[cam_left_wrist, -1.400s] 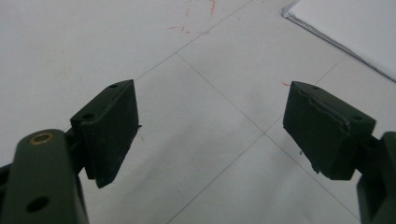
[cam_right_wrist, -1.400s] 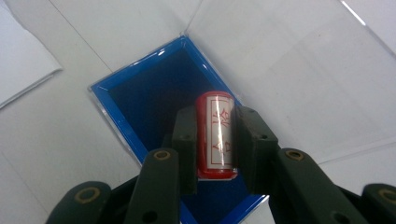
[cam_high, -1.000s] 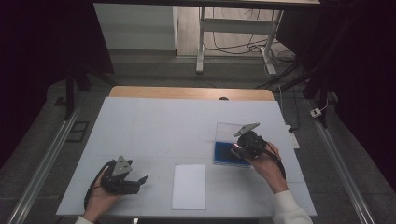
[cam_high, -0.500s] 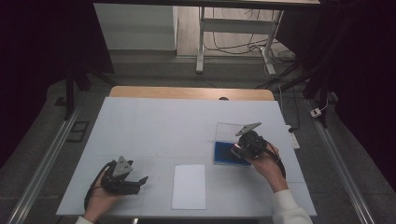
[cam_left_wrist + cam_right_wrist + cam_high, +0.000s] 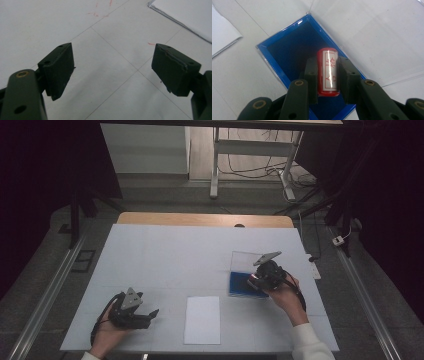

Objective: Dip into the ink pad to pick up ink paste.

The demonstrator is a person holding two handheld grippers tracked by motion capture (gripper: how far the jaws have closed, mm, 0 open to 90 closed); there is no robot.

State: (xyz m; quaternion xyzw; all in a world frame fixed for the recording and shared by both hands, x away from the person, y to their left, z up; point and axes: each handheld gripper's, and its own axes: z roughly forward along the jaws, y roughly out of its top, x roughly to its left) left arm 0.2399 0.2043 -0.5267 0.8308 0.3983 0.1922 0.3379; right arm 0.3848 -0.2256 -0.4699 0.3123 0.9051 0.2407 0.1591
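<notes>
A red cylinder stamp (image 5: 327,71) with a white label bearing red characters is clamped between the jaws of my right gripper (image 5: 327,75), which is shut on it. It hangs over a blue ink pad case (image 5: 289,47) whose clear lid (image 5: 372,37) lies open beside it. In the high view the right gripper (image 5: 260,279) is at the table's right, over the blue case (image 5: 239,285). My left gripper (image 5: 150,315) rests at the near left, open, with bare table between its jaws (image 5: 112,70). A white sheet of paper (image 5: 202,319) lies between the two hands.
The white table (image 5: 175,255) has thin grid lines and small red marks (image 5: 100,12). A wooden strip (image 5: 200,219) runs along its far edge. Beyond stand a metal frame (image 5: 250,150) and floor cables. A corner of the paper (image 5: 185,15) lies ahead of the left gripper.
</notes>
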